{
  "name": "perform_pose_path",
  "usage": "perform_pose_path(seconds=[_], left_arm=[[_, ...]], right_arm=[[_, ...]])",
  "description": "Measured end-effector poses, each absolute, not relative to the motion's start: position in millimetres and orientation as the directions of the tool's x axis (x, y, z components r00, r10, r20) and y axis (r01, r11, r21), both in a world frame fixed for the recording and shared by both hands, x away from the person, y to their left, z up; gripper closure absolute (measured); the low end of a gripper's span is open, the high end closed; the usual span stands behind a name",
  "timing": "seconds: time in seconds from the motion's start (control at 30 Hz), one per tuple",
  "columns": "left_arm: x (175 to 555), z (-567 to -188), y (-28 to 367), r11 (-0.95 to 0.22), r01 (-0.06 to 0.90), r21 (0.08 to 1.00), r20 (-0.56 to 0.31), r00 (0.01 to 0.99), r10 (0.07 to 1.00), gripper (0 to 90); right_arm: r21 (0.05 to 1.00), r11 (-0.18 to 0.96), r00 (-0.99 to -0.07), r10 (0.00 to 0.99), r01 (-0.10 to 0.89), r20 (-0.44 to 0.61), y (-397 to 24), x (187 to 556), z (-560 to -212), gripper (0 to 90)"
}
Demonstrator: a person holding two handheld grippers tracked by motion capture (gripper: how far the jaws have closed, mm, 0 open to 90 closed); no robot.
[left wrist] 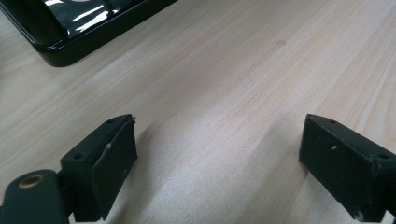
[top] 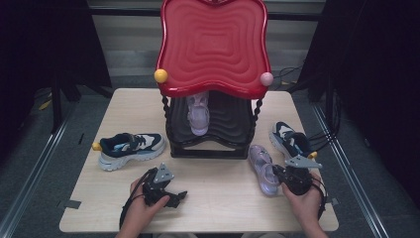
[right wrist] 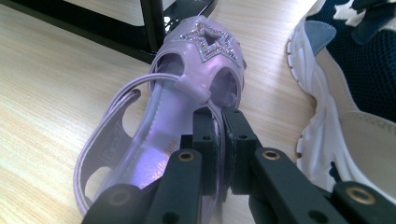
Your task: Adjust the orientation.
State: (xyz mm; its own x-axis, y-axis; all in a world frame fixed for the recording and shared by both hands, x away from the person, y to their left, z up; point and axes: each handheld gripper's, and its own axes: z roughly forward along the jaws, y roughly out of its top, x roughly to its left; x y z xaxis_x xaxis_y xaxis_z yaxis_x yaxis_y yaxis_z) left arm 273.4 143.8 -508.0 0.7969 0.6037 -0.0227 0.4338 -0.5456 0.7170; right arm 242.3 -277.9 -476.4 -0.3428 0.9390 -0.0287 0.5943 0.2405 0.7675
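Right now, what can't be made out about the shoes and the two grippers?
- Purple sandal on the black shelf: its heel, high view, hidden under the red wavy top.
- Purple star sandal: side strap, right gripper view, hidden between the right gripper jaws.
- Navy sneaker: cut by the frame edge.

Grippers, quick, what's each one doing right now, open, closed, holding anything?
Left gripper: open, nothing between its jaws, over bare table.
Right gripper: closed on the side edge of the purple sandal.

R gripper point(top: 280, 173) at lilac sandal point(top: 263, 170) by red rack point(top: 213, 47); L gripper point(top: 171, 197) on table point(top: 218, 208).
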Motion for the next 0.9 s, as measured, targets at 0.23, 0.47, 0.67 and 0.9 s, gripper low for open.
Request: perform_pose_path(seconds=[0.23, 0.47, 0.67, 0.9], left_arm=[[273.4, -507.9, 143.8, -0.546, 0.434, 0.717, -0.023, 0.797, 0.604, 10.6], [273.4, -507.9, 143.8, -0.546, 0.434, 0.717, -0.023, 0.797, 0.604, 10.6], [273.4, -507.9, 143.8, -0.546, 0.434, 0.717, -0.022, 0.797, 0.604, 10.6], [273.4, -507.9, 143.8, -0.546, 0.434, 0.717, -0.022, 0.796, 0.605, 10.6]], right_arm=[[0.770, 0.270, -0.354, 0.933, 0.578, -0.061, -277.7, 240.7, -474.7, 85.0], [0.776, 0.226, -0.323, 0.946, 0.588, -0.031, -278.7, 237.6, -475.9, 77.3], [0.771, 0.192, -0.304, 0.953, 0.607, 0.002, -283.1, 236.6, -478.3, 74.0], [0.769, 0.201, -0.313, 0.950, 0.606, -0.001, -283.3, 237.8, -478.5, 82.6]])
